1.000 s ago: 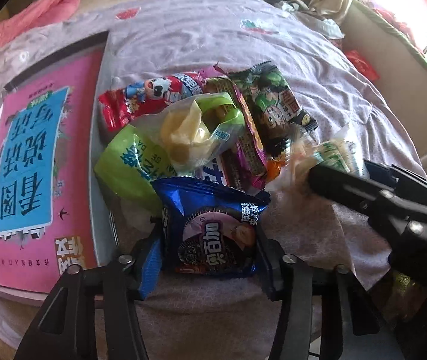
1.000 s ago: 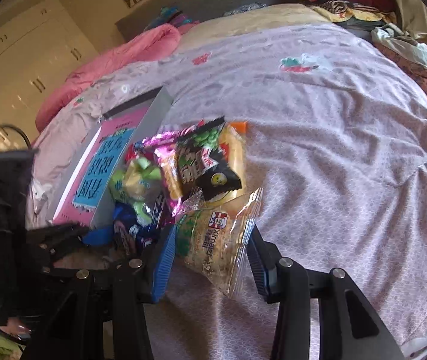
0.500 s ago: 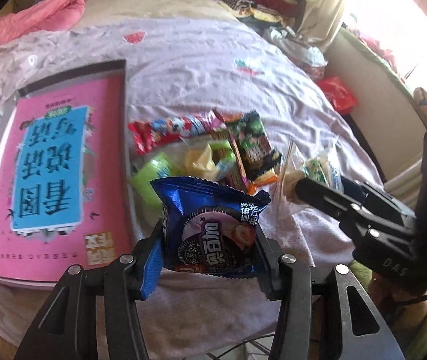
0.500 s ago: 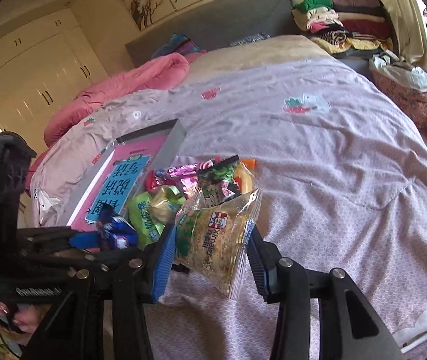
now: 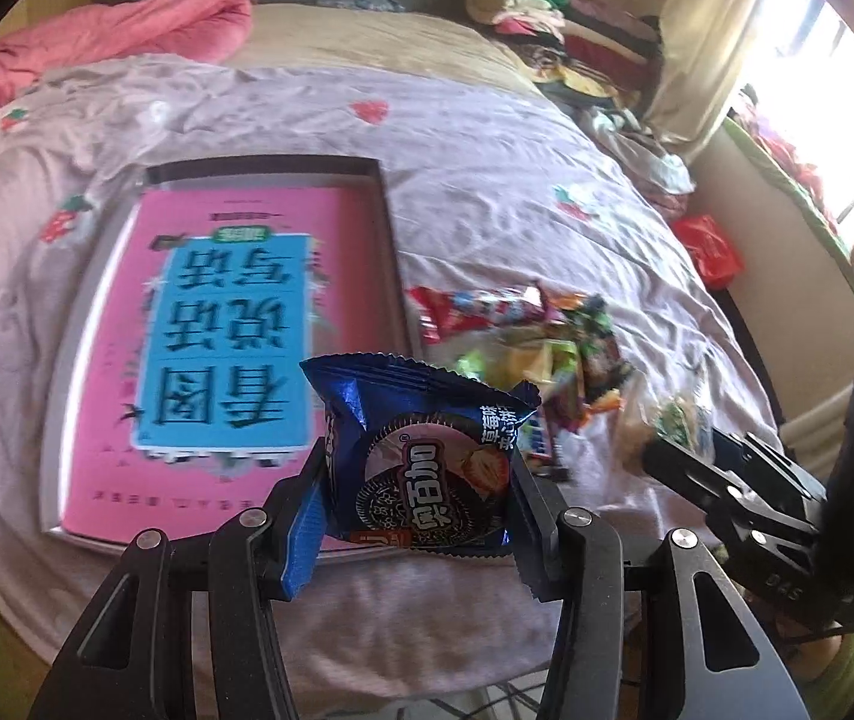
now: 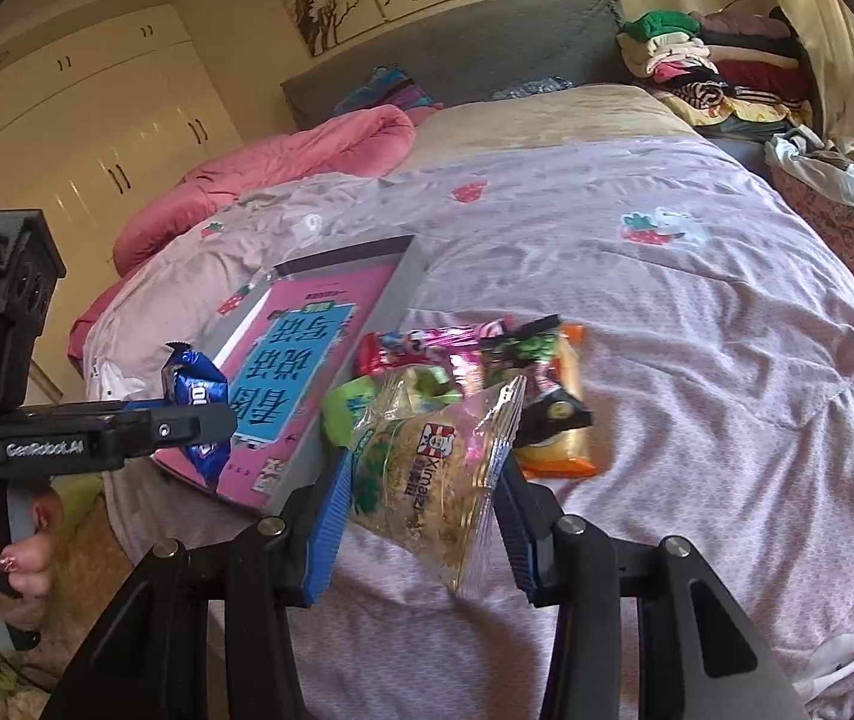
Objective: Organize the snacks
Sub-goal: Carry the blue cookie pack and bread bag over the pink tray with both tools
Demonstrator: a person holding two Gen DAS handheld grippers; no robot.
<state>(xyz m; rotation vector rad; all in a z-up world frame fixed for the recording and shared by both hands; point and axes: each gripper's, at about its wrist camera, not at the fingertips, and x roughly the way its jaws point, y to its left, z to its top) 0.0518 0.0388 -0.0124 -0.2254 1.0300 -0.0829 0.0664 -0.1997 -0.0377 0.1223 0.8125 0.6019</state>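
Left gripper (image 5: 420, 516) is clamped on a blue cookie packet (image 5: 420, 456), held in the air above the near edge of the grey tray (image 5: 387, 228) containing a pink book (image 5: 198, 324). Right gripper (image 6: 420, 516) is clamped on a clear snack bag (image 6: 433, 468), raised over the bed (image 6: 697, 360). Remaining snack pile (image 6: 487, 360) lies on the bed just beside the tray.

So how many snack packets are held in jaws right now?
2. The blue cookie packet is clamped in the left gripper; the clear Ximaizi packet is in the right gripper. The rest lie piled on the bed.
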